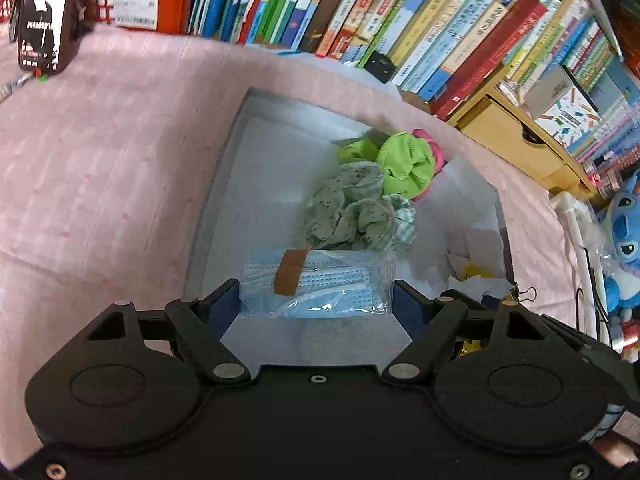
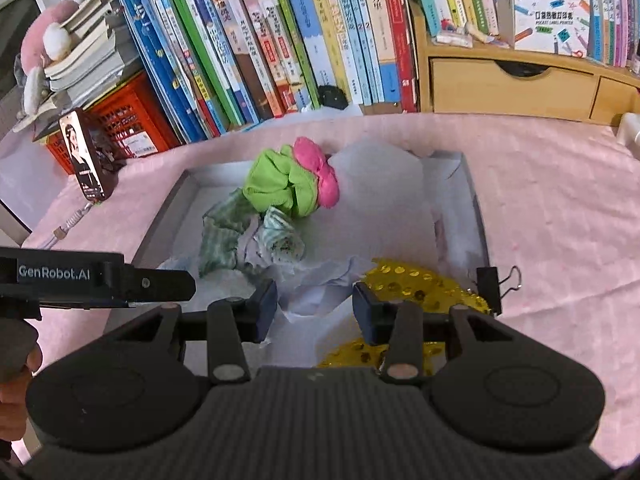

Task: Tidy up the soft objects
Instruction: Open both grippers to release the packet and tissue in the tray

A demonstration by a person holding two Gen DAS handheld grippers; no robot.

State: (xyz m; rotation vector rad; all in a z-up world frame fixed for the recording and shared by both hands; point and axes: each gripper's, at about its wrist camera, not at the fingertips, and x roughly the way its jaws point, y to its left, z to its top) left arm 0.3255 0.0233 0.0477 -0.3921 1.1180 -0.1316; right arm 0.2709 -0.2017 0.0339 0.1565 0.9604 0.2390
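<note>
A shallow grey box [image 1: 224, 184] lined with white paper sits on the pink tablecloth. Inside lie a green and pink scrunchie [image 1: 408, 160] and a crumpled green patterned cloth [image 1: 352, 212]. My left gripper [image 1: 316, 300] is shut on a clear packet of blue face masks [image 1: 320, 284] with a brown tape strip, held over the box's near end. In the right wrist view the box [image 2: 168, 208] holds the scrunchie [image 2: 296, 184], the patterned cloth [image 2: 248, 240] and crumpled white paper [image 2: 316, 284]. My right gripper [image 2: 316, 308] is open over that paper, beside a gold sequined item [image 2: 420, 284].
A row of books [image 2: 280, 40] and a wooden drawer unit [image 2: 512, 84] stand behind the box. A red crate [image 2: 128, 120] and a phone [image 2: 84, 156] are at the left. A black binder clip [image 2: 496, 284] sits on the box's right rim. A blue plush toy [image 1: 624, 232] is right.
</note>
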